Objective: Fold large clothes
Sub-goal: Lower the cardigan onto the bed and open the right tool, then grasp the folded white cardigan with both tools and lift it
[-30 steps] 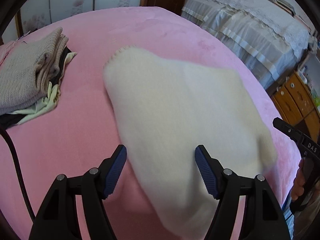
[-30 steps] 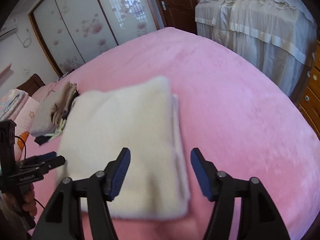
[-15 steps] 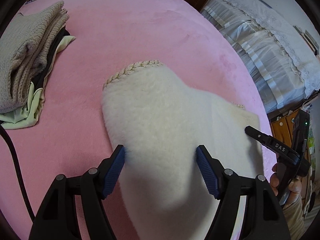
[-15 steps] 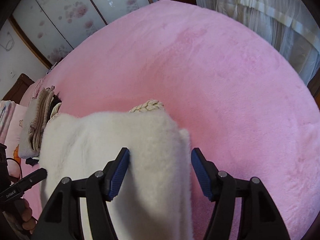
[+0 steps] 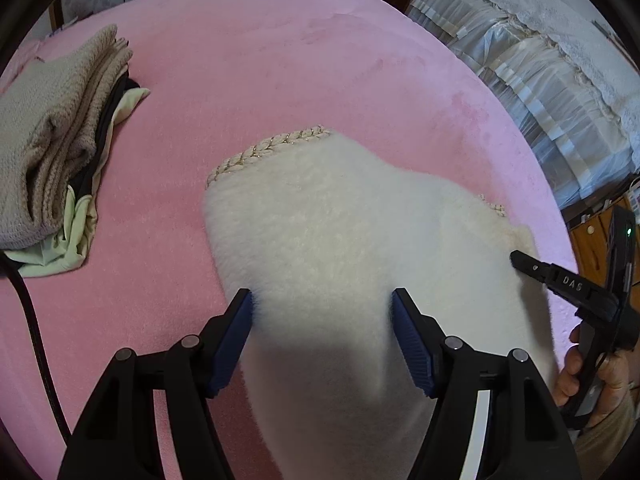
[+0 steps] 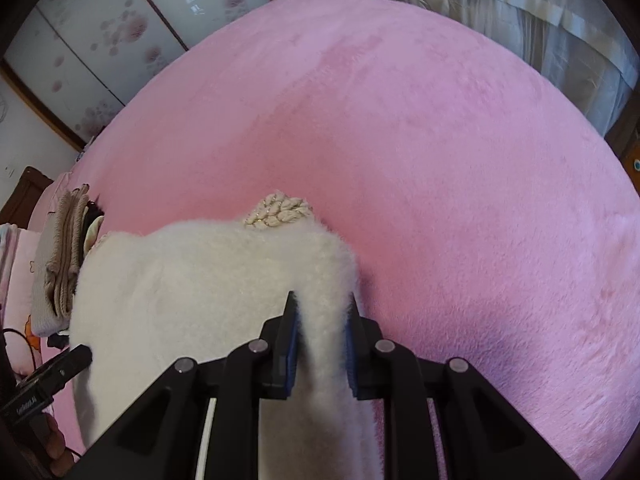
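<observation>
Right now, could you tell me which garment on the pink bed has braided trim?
The fluffy white garment, pinched by the right gripper; the stacked beige knit has none.

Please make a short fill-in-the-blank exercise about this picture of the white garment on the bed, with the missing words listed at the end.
1. The fluffy white garment lies on a bed cover of ____ colour.
2. The right claw is pinching a fold of the ____.
3. The left claw is ____, with the garment between its pads.
4. The pile of folded clothes has a ____ knitted piece on top.

Missing words: pink; garment; open; beige
</observation>
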{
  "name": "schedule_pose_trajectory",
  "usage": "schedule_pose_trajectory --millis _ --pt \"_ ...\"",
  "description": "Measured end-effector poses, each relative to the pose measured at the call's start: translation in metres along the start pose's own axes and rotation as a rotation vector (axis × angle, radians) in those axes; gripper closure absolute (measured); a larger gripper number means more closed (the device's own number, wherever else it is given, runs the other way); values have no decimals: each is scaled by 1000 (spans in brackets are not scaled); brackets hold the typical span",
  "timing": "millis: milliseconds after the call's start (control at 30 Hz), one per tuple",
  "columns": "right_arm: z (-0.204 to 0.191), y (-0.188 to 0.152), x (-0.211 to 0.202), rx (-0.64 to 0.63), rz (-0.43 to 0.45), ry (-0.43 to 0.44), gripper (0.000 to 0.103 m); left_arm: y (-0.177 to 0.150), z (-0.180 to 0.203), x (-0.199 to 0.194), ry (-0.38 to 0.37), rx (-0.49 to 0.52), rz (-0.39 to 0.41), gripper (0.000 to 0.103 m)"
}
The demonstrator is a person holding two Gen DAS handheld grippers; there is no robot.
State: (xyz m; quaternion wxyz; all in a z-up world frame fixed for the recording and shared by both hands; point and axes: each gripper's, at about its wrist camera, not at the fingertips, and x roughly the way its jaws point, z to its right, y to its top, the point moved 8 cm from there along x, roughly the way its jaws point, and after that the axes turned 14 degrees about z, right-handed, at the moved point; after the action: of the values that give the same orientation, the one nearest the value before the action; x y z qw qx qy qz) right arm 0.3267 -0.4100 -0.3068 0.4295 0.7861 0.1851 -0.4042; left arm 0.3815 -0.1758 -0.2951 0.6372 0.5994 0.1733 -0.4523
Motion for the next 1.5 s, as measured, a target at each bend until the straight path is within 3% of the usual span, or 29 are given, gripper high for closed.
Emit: schedule_pose_trajectory --millis 267,367,667,767,833,1000,1267,1500 --pt "-12 15 -21 -47 -67 -51 77 9 2 -26 107 -10 -40 36" --pt "-15 21 -47 29 -86 4 66 16 8 -51 133 -16 -57 36" --pt "-23 37 -149 -55 -22 23 49 35 45 -138 129 -3 -36 36" --pt "-27 40 -180 -86 22 22 34 36 54 -157 160 18 -82 36" --pt "-31 42 -196 -103 54 27 26 36 57 -170 164 -5 -61 36" --pt "-41 39 -223 -192 139 -14 23 24 45 -179 199 -56 -71 36" --pt "-59 -3 -199 -338 41 -26 23 -15 19 -146 91 -114 -127 36" --pt "-30 -32 -148 -228 -82 38 23 -50 -6 -102 -54 -238 -181 36"
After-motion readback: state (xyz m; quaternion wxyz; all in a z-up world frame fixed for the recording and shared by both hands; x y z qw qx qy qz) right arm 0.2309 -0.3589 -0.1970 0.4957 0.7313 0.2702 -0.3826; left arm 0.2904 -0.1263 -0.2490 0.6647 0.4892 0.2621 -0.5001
